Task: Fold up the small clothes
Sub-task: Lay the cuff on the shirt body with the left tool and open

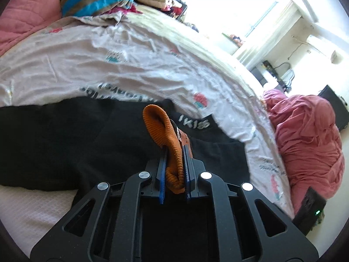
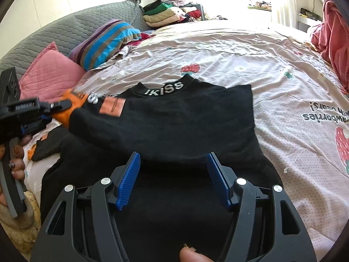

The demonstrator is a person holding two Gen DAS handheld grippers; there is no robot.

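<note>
A black sweatshirt (image 2: pixel 165 126) with "IKISS" lettered in white on its collar lies flat on the bed (image 2: pixel 250 65), on a pale sheet printed with strawberries. Its right sleeve side is already folded in, giving a straight edge there. The left tongs (image 1: pixel 174 152) are clenched on the orange ribbed cuff (image 1: pixel 161 128) of the other sleeve, the knit bunched between the blue pads and raised off the sheet. In the right wrist view the same tongs (image 2: pixel 63 104) come in from the left edge with the orange cuff at their tip, beside an orange patch (image 2: pixel 112 108) on the sweatshirt's shoulder, and the fingers of the person's hand (image 2: pixel 16 159) wrap the handle.

The right tongs (image 2: pixel 173 170) hang over the lower part of the sweatshirt with their jaws spread apart, nothing between the pads.

Around the garment: a striped blue, brown and purple pillow (image 2: pixel 106 41), a pink quilted cushion (image 2: pixel 49 74), a grey quilted headboard (image 2: pixel 76 24), a stack of folded clothes (image 2: pixel 165 15) at the far side of the bed, and a heap of pink fabric (image 1: pixel 305 137) at the bed's edge. The sheet beyond the collar is bare.
</note>
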